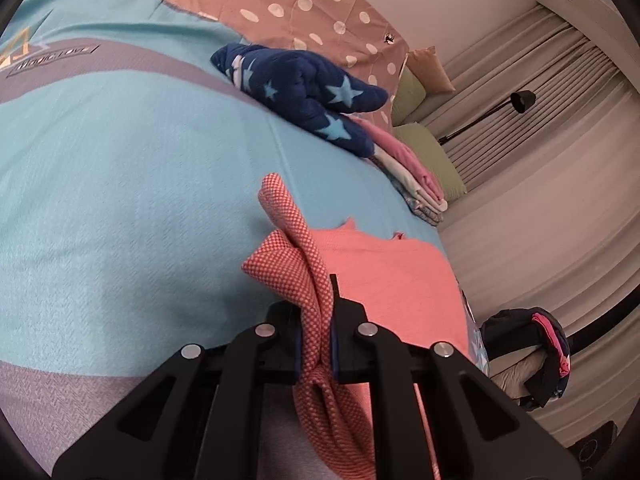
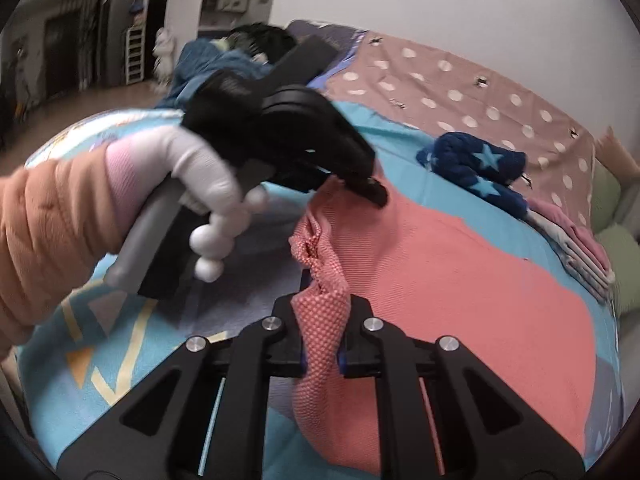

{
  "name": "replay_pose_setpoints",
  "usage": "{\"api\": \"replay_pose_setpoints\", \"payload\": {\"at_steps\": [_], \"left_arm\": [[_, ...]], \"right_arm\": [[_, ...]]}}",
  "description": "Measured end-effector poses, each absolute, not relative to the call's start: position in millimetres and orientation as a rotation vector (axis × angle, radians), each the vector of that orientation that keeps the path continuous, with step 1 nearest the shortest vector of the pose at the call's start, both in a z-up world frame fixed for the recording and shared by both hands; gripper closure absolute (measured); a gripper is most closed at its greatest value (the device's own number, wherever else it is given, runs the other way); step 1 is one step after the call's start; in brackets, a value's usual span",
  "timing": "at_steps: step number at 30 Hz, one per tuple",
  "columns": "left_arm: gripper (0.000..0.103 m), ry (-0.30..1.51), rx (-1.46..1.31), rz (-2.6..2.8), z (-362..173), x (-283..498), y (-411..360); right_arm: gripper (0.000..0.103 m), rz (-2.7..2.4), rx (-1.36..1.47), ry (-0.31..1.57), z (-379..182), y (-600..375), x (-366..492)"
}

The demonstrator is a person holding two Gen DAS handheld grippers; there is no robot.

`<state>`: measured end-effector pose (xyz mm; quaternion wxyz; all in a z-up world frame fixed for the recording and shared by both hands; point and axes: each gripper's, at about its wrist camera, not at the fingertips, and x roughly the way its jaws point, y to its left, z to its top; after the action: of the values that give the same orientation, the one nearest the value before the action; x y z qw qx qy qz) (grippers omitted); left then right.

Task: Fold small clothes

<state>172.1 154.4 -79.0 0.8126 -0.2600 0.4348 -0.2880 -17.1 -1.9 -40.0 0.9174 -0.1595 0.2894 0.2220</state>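
Observation:
A coral-pink knit garment (image 2: 460, 272) lies spread on the turquoise bedspread (image 1: 120, 184). In the left wrist view my left gripper (image 1: 318, 312) is shut on a bunched edge of this garment (image 1: 392, 276), and the cloth rises in a twisted fold between the pads. The right wrist view shows my right gripper (image 2: 323, 308) shut on another bunch of the same edge. Farther up in that view is the left gripper (image 2: 372, 190), held by a white-gloved hand (image 2: 208, 184) and pinching the garment's far corner. The edge between the two grips is lifted off the bed.
A navy star-print garment (image 1: 304, 88) lies crumpled behind the coral one. Beside it, a stack of folded pink and white clothes (image 1: 416, 184) sits near the bed's edge. A brown polka-dot quilt (image 2: 460, 92), green pillows (image 1: 432, 156), a floor lamp (image 1: 520, 102) and curtains lie beyond.

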Motion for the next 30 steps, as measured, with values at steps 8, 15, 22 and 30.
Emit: {"api": "replay_pose_setpoints", "payload": {"at_steps": [8, 15, 22, 30], "left_arm": [[0.094, 0.926, -0.51, -0.609, -60, 176, 124], [0.094, 0.92, -0.481, -0.605, -40, 178, 92], [0.094, 0.918, -0.43, -0.622, -24, 182, 41], [0.094, 0.945, -0.302, -0.656, -13, 183, -52]], "right_arm": [[0.094, 0.447, -0.234, 0.581, -24, -32, -25], [0.093, 0.429, -0.122, 0.571, -12, -71, -24], [0.093, 0.4, 0.024, 0.573, -6, -131, -25], [0.093, 0.371, 0.141, 0.559, -11, -202, -38]]}}
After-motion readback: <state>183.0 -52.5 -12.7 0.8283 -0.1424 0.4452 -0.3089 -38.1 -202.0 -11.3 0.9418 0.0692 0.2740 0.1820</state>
